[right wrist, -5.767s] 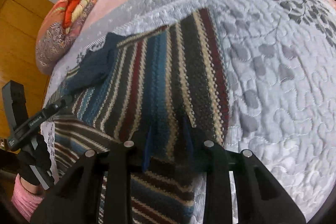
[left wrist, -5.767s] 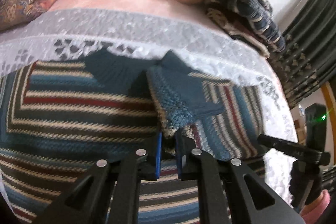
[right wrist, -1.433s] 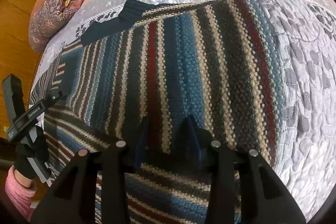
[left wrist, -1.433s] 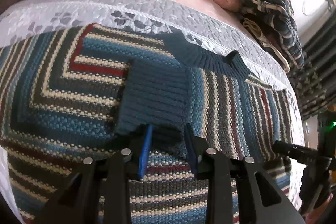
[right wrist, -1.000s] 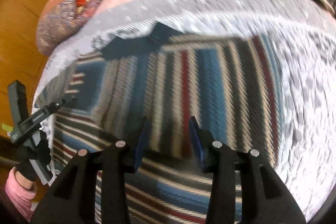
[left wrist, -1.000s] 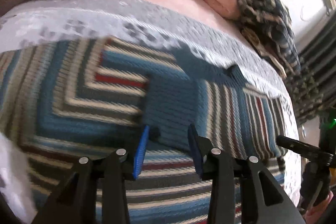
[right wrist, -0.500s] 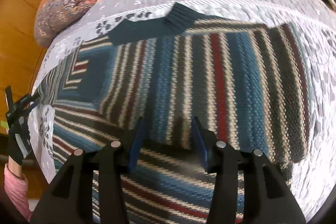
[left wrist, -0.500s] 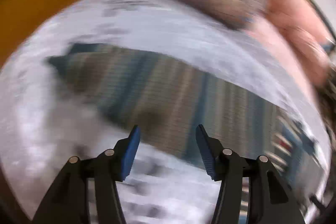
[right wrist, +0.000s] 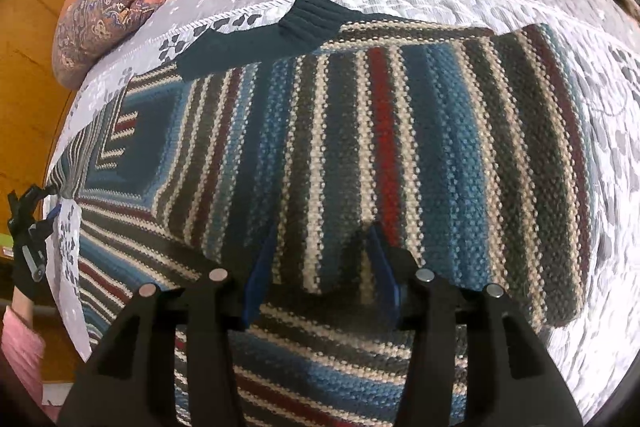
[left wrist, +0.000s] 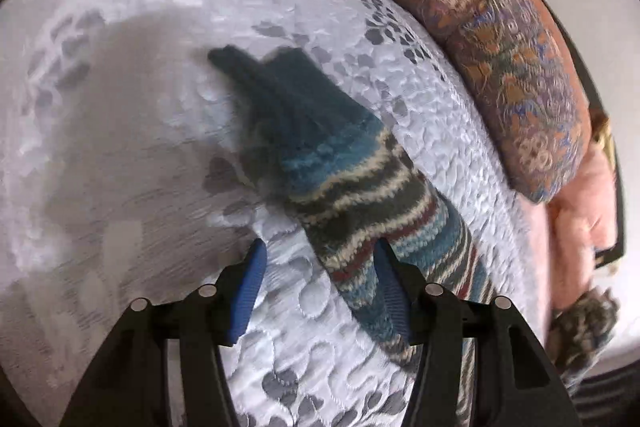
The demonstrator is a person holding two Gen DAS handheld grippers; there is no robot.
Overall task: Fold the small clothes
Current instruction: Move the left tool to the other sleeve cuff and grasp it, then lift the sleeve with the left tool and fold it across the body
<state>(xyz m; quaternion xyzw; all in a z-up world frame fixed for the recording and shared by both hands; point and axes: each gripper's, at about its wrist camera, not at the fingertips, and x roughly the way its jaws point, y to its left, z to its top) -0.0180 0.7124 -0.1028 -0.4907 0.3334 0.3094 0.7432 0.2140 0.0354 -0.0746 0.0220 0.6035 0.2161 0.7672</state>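
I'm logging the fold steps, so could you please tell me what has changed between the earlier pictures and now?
The left gripper let go of the folded-in cuff, opened, and swung out to the other sleeve, lying unfolded on the quilt. The right gripper opened and released the sweater body. The sweater stayed flat on the bed, first sleeve folded in.

Nothing readable in either view, honestly. No labels, brand tags, numbers or signs anywhere. Whatever patterns show up on the fabrics are just decoration, not lettering, and the small stuff at the frame edges is too blurry to make out.
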